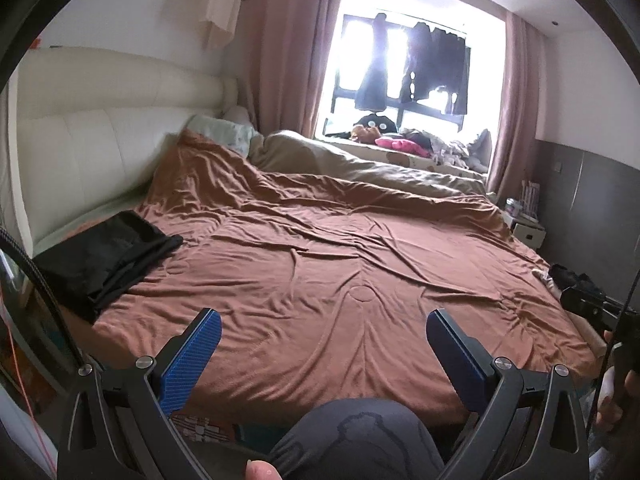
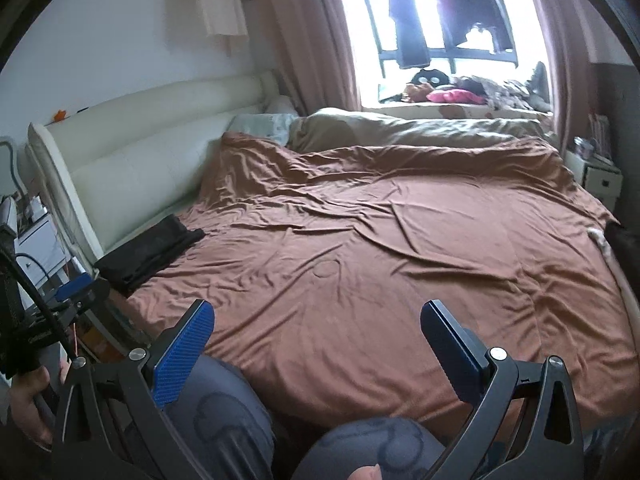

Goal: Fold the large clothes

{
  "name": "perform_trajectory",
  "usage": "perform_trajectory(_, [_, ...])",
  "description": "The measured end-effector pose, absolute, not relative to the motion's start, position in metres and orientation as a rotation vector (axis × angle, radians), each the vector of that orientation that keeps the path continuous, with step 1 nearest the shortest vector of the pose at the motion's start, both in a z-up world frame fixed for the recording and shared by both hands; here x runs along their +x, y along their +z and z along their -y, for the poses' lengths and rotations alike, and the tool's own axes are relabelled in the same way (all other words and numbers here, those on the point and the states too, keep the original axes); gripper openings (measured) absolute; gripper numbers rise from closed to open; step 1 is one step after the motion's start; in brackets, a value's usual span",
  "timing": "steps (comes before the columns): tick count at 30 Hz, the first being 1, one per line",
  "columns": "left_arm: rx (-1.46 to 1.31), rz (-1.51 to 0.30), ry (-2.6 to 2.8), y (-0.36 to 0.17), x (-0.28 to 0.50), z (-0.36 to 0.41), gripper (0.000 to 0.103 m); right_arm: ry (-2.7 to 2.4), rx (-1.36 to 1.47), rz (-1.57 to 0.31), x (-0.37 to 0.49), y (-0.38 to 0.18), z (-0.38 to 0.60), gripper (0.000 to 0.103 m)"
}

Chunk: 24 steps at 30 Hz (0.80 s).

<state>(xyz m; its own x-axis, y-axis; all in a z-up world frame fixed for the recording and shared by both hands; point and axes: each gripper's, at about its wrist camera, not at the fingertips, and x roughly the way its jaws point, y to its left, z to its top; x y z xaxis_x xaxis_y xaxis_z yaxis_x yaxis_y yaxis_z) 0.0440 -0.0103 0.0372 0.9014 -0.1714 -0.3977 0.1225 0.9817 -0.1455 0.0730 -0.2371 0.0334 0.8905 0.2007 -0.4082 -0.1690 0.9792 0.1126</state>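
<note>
Both tongs spread apart, gripping nothing: left tongs (image 1: 324, 320) and right tongs (image 2: 318, 312) hover over the near edge of the bed (image 1: 340, 248), above the person's knees (image 2: 224, 412). Folded black garment (image 1: 100, 260) lies on the brown duvet (image 2: 380, 240), just beside the cream headboard (image 1: 104, 132). Bright window (image 1: 404, 64) beyond the bed.

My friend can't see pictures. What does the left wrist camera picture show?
The open left gripper with blue-padded fingers hovers, empty, over a wide bed covered by a wrinkled brown blanket. A folded black garment lies at the left by the cream padded headboard, and dark clothes hang in the bright window.
</note>
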Motion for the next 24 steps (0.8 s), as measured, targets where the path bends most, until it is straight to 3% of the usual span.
perform_trajectory(24, [-0.085, -0.418, -0.098, -0.012, 0.052, 0.05, 0.103, 0.182, 0.041, -0.474, 0.084, -0.018, 0.235, 0.103])
